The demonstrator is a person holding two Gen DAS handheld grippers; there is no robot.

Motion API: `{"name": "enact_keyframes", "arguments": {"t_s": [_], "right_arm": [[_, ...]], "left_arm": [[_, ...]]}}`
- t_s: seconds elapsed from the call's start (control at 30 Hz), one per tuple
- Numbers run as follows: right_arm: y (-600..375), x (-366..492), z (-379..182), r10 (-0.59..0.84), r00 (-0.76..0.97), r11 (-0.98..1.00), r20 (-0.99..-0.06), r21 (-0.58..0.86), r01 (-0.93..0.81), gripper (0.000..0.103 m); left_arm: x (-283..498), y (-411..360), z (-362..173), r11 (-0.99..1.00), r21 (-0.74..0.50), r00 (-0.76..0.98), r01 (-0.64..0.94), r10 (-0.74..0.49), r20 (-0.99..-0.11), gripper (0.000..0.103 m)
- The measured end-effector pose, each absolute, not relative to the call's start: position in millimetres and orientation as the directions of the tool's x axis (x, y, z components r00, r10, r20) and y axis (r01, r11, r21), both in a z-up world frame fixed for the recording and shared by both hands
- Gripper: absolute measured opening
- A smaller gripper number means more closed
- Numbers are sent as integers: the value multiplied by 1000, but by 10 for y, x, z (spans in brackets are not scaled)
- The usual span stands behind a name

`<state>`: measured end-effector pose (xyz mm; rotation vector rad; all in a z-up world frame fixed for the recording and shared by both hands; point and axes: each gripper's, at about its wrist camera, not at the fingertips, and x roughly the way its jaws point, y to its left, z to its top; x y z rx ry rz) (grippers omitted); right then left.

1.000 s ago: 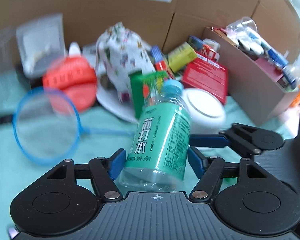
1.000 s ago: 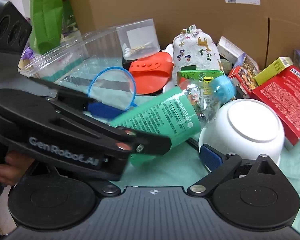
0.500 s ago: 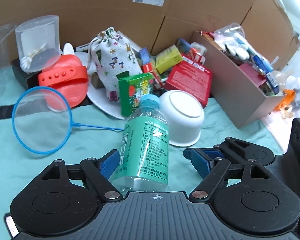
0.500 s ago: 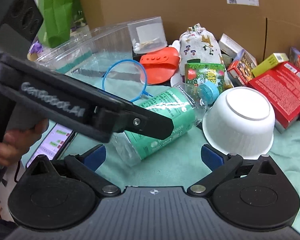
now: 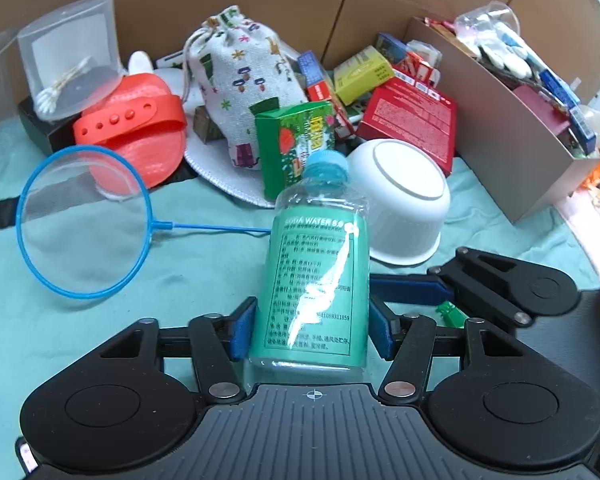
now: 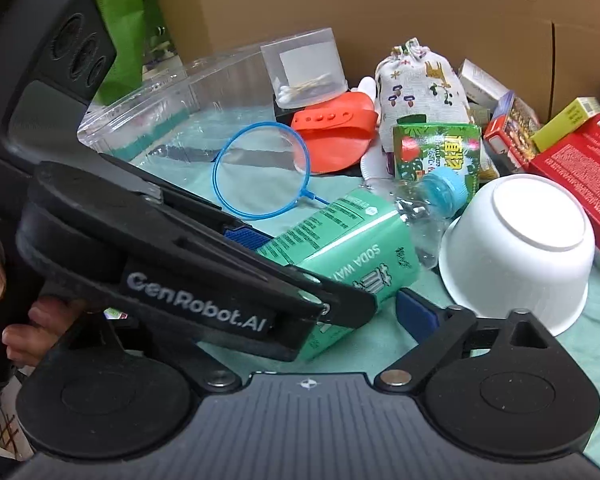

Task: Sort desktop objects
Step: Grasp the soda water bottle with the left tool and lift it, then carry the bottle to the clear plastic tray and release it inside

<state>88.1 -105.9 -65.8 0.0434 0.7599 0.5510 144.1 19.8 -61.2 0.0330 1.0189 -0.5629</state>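
My left gripper (image 5: 312, 332) is shut on a clear soda water bottle (image 5: 320, 280) with a green label and blue cap, its blue pads pressing both sides of the body. The bottle also shows in the right wrist view (image 6: 352, 236), lying tilted with its cap toward the white bowl (image 6: 520, 248). The left gripper's black body (image 6: 160, 264) crosses in front of my right gripper. My right gripper is open and empty; only its right fingertip (image 6: 416, 312) shows, just right of the bottle's base. The right gripper also shows low on the right in the left wrist view (image 5: 500, 284).
An upturned white bowl (image 5: 404, 200), a green box (image 5: 296, 140), a patterned cloth bag (image 5: 240, 76), a red rubber brush (image 5: 136, 132) and a blue net (image 5: 84, 220) lie on the green cloth. A cardboard box (image 5: 512, 96) of items stands right; a clear tub (image 6: 152, 116) stands left.
The left gripper closed onto the bottle, which now points straight ahead. The right gripper moved closer beside the bottle's base.
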Motion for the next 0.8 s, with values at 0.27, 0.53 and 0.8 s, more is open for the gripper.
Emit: {"name": "enact_keyframes", "arguments": {"t_s": [0.27, 0.53, 0.8], "right_arm": [[-994, 734, -496, 482, 613, 854, -626, 179, -488, 78], [-667, 674, 68, 536, 650, 802, -539, 85, -591, 78], [71, 1073, 667, 634, 627, 705, -453, 6, -709, 78]], "left_arm": [[1226, 206, -419, 875, -155, 491, 458, -394, -777, 56], [969, 505, 226, 917, -56, 670, 394, -328, -665, 56], [1230, 1269, 849, 967, -49, 768, 251, -230, -598, 56]]}}
